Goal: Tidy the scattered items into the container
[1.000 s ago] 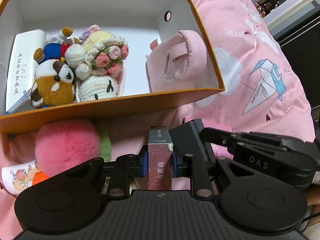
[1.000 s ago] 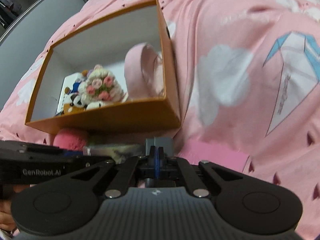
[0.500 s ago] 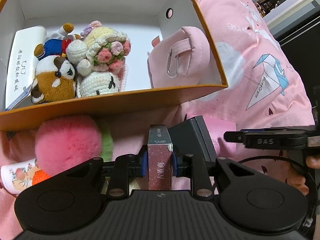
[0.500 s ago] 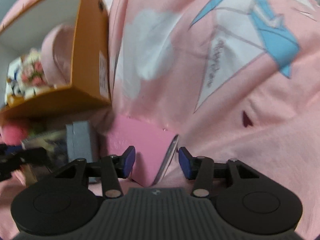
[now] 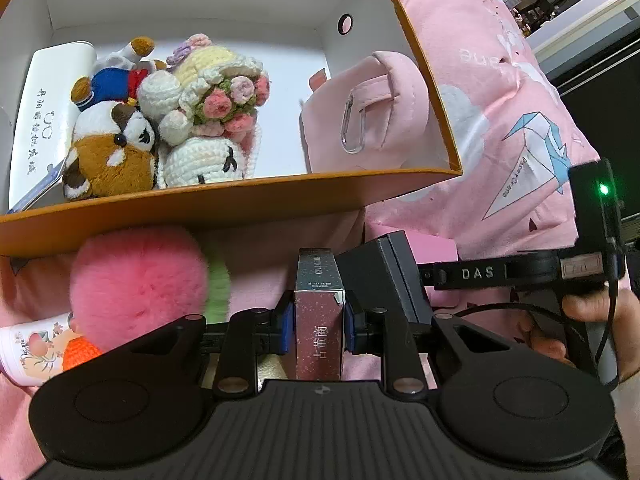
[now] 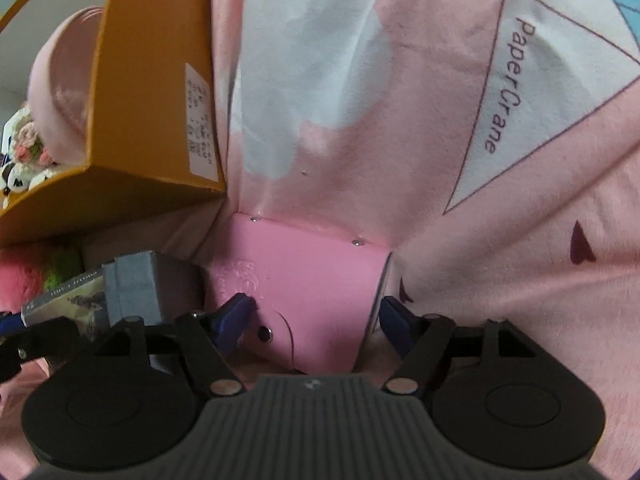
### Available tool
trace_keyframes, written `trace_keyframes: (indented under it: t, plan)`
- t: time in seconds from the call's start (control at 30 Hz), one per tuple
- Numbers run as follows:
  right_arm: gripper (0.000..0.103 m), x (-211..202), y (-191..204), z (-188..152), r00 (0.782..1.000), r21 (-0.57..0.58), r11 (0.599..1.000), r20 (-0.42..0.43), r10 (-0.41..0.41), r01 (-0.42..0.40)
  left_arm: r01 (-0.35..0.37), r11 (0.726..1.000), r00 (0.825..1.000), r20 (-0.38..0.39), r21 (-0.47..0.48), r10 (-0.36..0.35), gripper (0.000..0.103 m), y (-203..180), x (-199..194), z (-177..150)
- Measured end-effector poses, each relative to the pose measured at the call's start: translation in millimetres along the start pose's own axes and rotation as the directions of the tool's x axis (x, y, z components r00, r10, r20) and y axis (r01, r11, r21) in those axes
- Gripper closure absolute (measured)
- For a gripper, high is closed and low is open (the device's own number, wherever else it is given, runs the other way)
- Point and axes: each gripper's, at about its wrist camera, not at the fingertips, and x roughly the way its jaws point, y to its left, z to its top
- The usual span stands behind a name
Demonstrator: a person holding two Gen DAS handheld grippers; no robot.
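Left wrist view: the left gripper (image 5: 319,322) is seen nearly closed, its blue pads (image 5: 285,326) pressed against both sides of a slim pink carton (image 5: 319,320) that is held upright. Just beside the carton, to its right, a dark grey box (image 5: 382,276) is seen lying on the pink bedspread (image 5: 500,112). To the left, a fluffy pink pompom (image 5: 138,280) with a green patch is seen against the orange container's (image 5: 224,206) near wall, and a small peach-printed tube (image 5: 30,350) lies at the view's left edge. Beyond that wall, inside the container, a red panda plush (image 5: 106,152), a crocheted doll with a flower bouquet (image 5: 216,112), a white packet (image 5: 44,112) along the left wall and a pink pouch (image 5: 372,112) with a clip in the near right corner are held.

In the right wrist view, the right gripper (image 6: 316,318) is pointed steeply down at a pink case (image 6: 304,288) lying on the bedspread, near the container's near right corner. Its jaws have just been opening; they are now spread wide, with the case between them. The right pad (image 6: 394,320) stands just clear of the case's edge; whether the left pad touches cannot be told. A hand (image 5: 592,320) is seen on the right gripper's handle.
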Motion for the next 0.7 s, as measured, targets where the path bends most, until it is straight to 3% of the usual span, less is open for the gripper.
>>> trace_keyframes:
  t: [0.1,0.23,0.33,0.4,0.5,0.7]
  plan:
    - [0.05,-15.1,-4.9,-6.2,0.998,0.027,1.0,0.062,0.0,-0.001,-0.001,1.0,1.0,0.001,-0.002,0.001,0.077,-1.1,-0.9,0.7]
    - [0.056,-42.0,-9.8,-15.8,0.987,0.067,0.995,0.145,0.066,-0.076,-0.002,1.0,1.0,0.005,0.0,0.002,0.076,-2.7,-3.3,0.8]
    - [0.057,-60.1,-0.7,-22.2,0.964,0.07,0.983,0.216,0.153,-0.172,-0.005,1.0,1.0,0.004,0.001,0.005,0.076,-3.7,-2.9,1.0]
    - [0.065,-67.1,3.8,-25.9,0.943,0.065,0.969,0.253,0.215,-0.238,-0.008,1.0,1.0,0.002,0.0,0.008,0.076,-4.0,-2.3,1.0]
    - [0.068,-63.8,12.2,-28.8,0.92,0.076,0.945,0.266,0.289,-0.319,-0.013,1.0,1.0,-0.001,-0.002,0.013,0.076,-2.7,-2.4,-1.3]
    - [0.072,-49.8,21.7,-31.9,0.941,0.045,0.978,0.285,0.184,-0.205,-0.019,1.0,1.0,0.002,-0.001,0.019,0.076,-3.1,0.3,-2.7]
